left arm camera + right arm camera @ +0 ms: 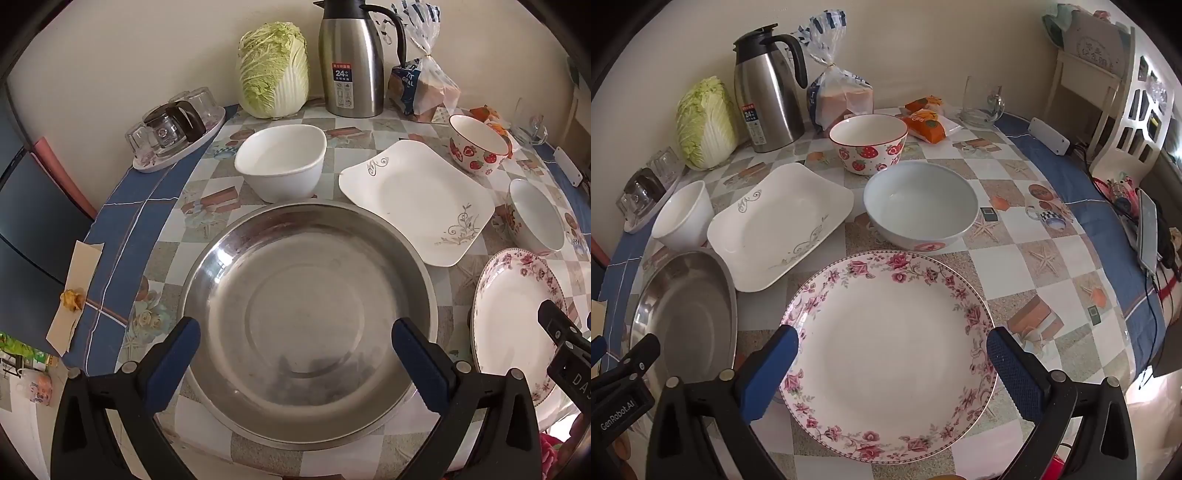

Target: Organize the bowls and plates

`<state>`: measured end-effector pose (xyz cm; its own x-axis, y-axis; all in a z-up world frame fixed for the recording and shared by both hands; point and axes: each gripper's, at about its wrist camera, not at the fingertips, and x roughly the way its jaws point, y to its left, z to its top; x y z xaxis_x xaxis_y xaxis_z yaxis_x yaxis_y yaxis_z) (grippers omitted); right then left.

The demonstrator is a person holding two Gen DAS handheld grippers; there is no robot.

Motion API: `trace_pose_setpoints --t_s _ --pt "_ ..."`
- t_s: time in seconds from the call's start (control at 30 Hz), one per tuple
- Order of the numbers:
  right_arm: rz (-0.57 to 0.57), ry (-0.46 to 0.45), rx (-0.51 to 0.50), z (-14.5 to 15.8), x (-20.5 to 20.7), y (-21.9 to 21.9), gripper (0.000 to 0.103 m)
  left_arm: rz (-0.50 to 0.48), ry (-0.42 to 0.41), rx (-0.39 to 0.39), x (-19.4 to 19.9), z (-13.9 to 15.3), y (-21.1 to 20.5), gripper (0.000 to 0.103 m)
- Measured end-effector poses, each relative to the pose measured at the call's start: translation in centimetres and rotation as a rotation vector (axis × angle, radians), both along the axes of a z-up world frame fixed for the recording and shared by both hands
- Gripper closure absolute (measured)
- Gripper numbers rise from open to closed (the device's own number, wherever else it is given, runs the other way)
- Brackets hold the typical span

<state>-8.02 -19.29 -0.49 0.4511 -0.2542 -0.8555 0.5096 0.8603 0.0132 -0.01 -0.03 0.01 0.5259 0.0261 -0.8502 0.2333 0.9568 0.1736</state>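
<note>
My left gripper (pixel 295 339) is open and empty above the near part of a large steel pan (pixel 306 306). My right gripper (pixel 892 350) is open and empty above a round floral plate (pixel 890 350), which also shows in the left wrist view (pixel 513 317). Beyond lie a square white plate (pixel 775 229), a white square bowl (pixel 280 162), a pale round bowl (pixel 919 206) and a strawberry bowl (pixel 868 147). All sit apart on the checked tablecloth.
At the back stand a napa cabbage (pixel 273 70), a steel thermos jug (pixel 351 62), a bagged loaf (pixel 842 99), orange snack packs (pixel 927 122) and a glass (pixel 975 103). A tray of upturned glasses (pixel 173 129) is back left. A power strip (pixel 1049 136) and phone (pixel 1147 229) lie right.
</note>
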Motion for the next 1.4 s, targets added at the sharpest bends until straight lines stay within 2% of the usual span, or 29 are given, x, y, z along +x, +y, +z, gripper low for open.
trace_pose_setpoints --t_s 0.33,0.67,1.4 --pt "0.015 -0.012 0.000 -0.4 -0.2 0.7 0.000 0.009 0.036 -0.072 0.0 -1.1 0.5 0.000" --pt "0.032 0.016 -0.004 -0.7 0.3 1.1 0.000 0.016 0.069 -0.068 0.6 -0.9 0.4 0.000" --pt "0.036 0.018 -0.007 -1.0 0.4 1.2 0.000 0.014 0.093 -0.041 0.7 -1.5 0.4 0.000"
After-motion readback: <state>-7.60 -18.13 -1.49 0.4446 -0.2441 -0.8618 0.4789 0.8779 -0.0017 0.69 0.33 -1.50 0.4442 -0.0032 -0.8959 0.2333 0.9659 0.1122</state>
